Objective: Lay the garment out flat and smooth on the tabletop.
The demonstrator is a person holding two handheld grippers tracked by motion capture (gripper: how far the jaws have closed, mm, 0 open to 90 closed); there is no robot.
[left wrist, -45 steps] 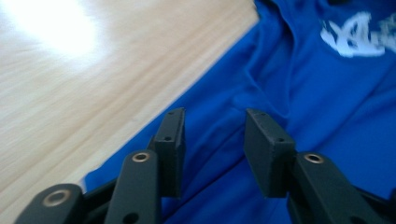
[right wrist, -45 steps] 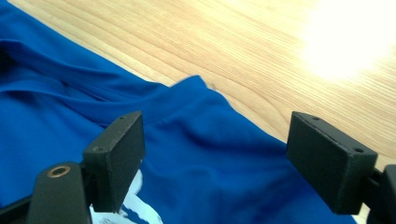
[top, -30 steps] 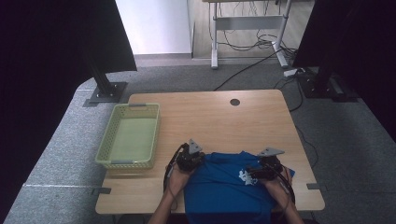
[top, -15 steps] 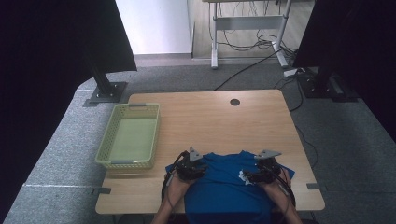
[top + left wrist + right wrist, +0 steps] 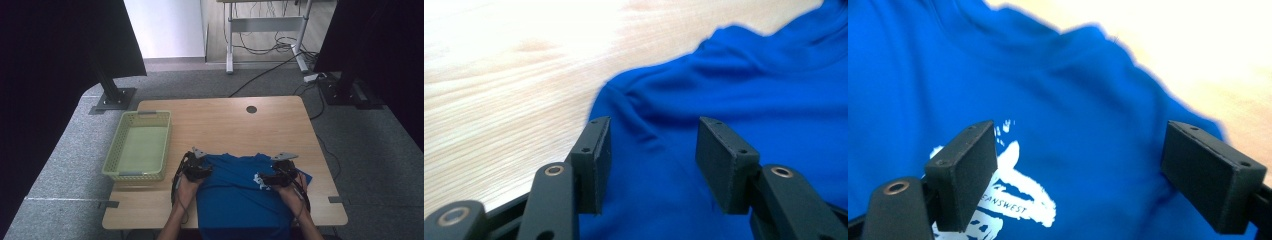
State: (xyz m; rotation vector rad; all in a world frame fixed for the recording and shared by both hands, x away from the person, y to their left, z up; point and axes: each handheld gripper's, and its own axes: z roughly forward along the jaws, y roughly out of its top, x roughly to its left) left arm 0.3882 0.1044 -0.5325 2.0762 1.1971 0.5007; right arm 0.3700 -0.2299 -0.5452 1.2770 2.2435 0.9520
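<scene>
While both tools hover spread over the blue shirt (image 5: 240,195) at lower centre of the counter (image 5: 225,120), left tool (image 5: 199,170) just opened, right tool (image 5: 278,178) gaping: pinch single fabric edges evenly before lifting.

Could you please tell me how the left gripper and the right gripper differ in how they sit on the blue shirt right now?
The left gripper sits at the blue shirt's left edge, with bare table beside it; the right gripper is over the white print near the right edge. The left gripper's jaws, having just been opening, stand narrower apart than the right's. Both are open over cloth, gripping nothing.
</scene>
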